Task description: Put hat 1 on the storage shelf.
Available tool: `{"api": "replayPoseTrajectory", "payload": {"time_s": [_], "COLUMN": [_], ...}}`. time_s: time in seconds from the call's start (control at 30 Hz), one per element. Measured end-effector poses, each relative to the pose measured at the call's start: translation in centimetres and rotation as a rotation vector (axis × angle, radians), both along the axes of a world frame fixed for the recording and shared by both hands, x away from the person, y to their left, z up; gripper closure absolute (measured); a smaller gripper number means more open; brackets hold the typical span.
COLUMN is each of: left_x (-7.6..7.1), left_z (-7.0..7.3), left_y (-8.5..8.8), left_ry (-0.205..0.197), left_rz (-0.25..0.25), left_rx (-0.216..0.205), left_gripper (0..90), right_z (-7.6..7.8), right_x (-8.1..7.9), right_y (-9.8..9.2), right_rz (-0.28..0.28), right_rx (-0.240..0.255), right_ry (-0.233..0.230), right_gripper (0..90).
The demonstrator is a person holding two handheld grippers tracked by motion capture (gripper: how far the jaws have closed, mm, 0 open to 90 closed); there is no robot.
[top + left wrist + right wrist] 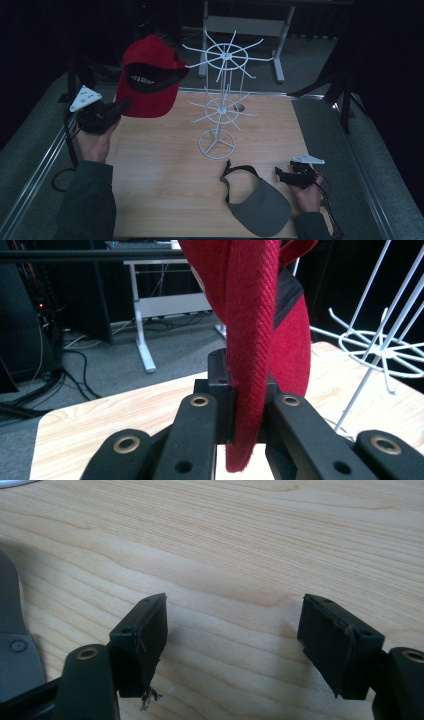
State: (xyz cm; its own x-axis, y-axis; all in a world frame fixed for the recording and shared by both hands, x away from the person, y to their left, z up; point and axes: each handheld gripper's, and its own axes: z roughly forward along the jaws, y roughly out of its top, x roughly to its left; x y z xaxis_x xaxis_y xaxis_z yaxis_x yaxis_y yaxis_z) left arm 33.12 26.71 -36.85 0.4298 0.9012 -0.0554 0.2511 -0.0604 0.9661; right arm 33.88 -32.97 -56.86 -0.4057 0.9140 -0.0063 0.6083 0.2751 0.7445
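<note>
Table [165,190]: one red cap [147,80], one grey visor [262,207].

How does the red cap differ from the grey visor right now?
The red cap has a full crown; the grey visor is only a brim with a strap. The cap hangs in the air, clamped in the left gripper; the visor lies flat on the table, beside the open right gripper and not held. Both are headwear near the white rack.

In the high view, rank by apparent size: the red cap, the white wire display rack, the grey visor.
1. White wire display rack: the tallest and widest.
2. Red fabric cap and grey fabric visor: they look roughly alike. The cap is raised toward the camera, so I can't rank those two.
</note>
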Motion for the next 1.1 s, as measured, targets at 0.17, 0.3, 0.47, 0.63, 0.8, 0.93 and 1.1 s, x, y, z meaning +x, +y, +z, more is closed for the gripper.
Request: {"api": "replayPoseTrajectory", "payload": {"time_s": [0.17, 0.3, 0.47, 0.63, 0.8, 0.93, 1.1], "left_x": [-0.1, -0.1, -0.1, -0.1, 0.0, 0.0, 0.0], "left_z": [0.6, 1.2, 1.7, 2.1, 2.4, 2.6, 2.9], "left_y": [-0.1, -0.1, -0.2, -0.2, -0.2, -0.2, -0.1], "left_ry": [-0.014, -0.025, -0.039, -0.052, -0.065, -0.079, -0.093], "left_rz": [-0.003, -0.004, -0.008, -0.01, -0.012, -0.011, -0.016], "left_rx": [-0.003, -0.01, -0.012, -0.018, -0.022, -0.038, -0.062], "left_gripper": [86.2, 86.1, 86.1, 86.1, 86.1, 86.1, 86.1], "right_z": [0.0, 0.0, 0.0, 0.0, 0.0, 0.0, 0.0], "right_x": [0.0, 0.0, 0.0, 0.0, 0.0, 0.0, 0.0], "right_y": [0.0, 0.0, 0.0, 0.0, 0.0, 0.0, 0.0], "right_rz": [0.0, 0.001, 0.0, 0.0, 0.001, 0.0, 0.0], "right_rx": [0.0, -0.001, -0.001, 0.0, 0.0, -0.001, 0.0], "right_ry": [0.0, 0.002, 0.001, 0.001, 0.001, 0.001, 0.001], "right_gripper": [28.0, 28.0, 28.0, 28.0, 28.0, 28.0, 28.0]}}
